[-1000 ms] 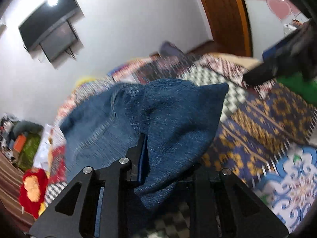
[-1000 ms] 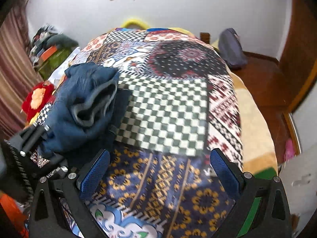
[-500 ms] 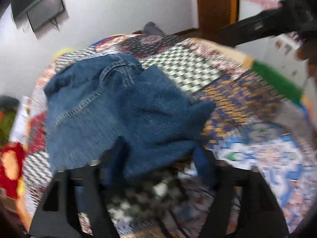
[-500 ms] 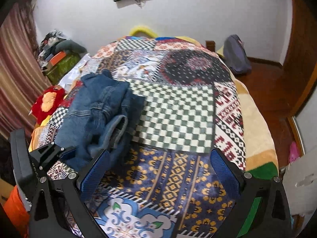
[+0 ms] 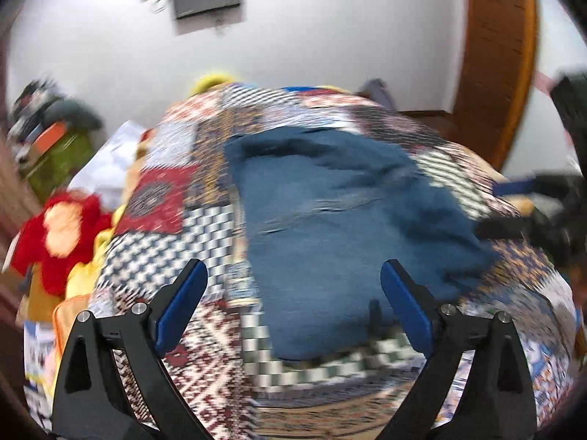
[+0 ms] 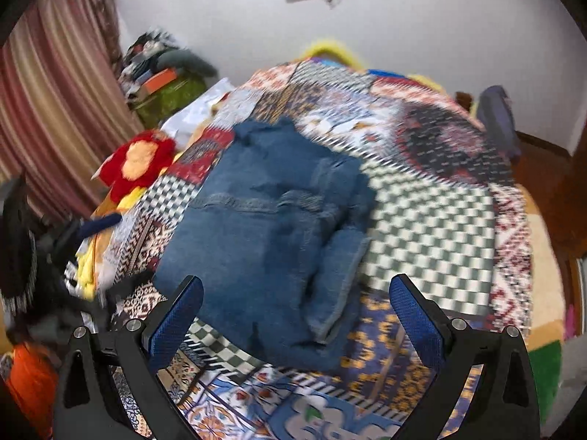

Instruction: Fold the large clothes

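Denim jacket (image 6: pixel 271 227) lies folded on patchwork bedspread (image 6: pixel 433 220)

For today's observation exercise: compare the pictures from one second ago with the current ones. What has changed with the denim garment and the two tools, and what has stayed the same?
The left tool, shut on a fold of the denim garment a second ago, has let go and now stands open. The garment dropped from a raised bundle to lie folded on the patchwork bedspread. The right tool stayed open and empty; the red plush toy did not move.
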Available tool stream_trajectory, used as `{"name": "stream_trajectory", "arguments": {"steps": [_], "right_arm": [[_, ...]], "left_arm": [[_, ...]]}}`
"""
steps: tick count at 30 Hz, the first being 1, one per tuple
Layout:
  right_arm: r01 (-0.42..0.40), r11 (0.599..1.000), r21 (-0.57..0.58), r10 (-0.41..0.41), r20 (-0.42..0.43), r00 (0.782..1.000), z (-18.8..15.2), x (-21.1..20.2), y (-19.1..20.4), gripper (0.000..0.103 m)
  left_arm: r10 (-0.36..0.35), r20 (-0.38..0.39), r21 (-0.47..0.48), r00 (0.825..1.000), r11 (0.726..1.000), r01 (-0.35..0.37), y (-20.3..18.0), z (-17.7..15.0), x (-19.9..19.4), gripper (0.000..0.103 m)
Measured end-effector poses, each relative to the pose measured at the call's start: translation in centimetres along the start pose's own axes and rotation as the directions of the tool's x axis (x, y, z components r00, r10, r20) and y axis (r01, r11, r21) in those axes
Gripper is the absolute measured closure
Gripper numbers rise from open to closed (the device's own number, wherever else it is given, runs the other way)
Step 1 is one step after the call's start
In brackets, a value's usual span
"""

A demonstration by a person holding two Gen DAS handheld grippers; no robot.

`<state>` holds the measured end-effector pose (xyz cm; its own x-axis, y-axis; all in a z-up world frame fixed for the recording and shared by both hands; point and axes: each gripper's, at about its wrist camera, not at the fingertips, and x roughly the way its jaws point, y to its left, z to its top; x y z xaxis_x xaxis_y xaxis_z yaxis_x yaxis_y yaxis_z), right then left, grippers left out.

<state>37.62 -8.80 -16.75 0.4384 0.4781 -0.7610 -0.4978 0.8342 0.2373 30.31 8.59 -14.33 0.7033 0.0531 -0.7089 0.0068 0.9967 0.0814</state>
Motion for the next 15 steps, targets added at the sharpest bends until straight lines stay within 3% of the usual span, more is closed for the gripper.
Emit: {"name": "stream_trajectory", "arguments": {"steps": [4,7,10,14,15], "right_arm": [[-0.039,0.999,0.02,0.04,-0.08,0.996,-0.4,3.6,0.3,0.002],[-0.011,0.999,0.049,0.017,-0.136,0.991,-1.0,6.1,-0.9,0.002],[0.05,0.997,0.052,-0.04,-0.186,0.982,-1.5,7.8,-3.1,0.002],[-0.026,0.989,0.143,0.052,-0.178,0.983,-2.0,7.1,-6.6,0.002],[-0.018,0.989,0.146,0.044,-0.174,0.984,-2.1,6.6,-7.0,0.002]], "left_arm": [[0.004,-0.071,-0.075,0.997,0.997,-0.01,2.7,-0.8,2.7,0.007],[0.0,-0.149,-0.091,0.989,0.996,-0.014,3.3,-2.3,5.3,0.005],[0.001,-0.141,-0.103,0.99,0.995,-0.016,3.8,-3.8,5.7,0.0],[-0.011,-0.125,-0.084,0.992,0.996,0.001,3.6,-4.5,5.1,0.0],[-0.006,-0.121,-0.074,0.993,0.997,-0.003,3.5,-4.6,4.8,0.0]]}}
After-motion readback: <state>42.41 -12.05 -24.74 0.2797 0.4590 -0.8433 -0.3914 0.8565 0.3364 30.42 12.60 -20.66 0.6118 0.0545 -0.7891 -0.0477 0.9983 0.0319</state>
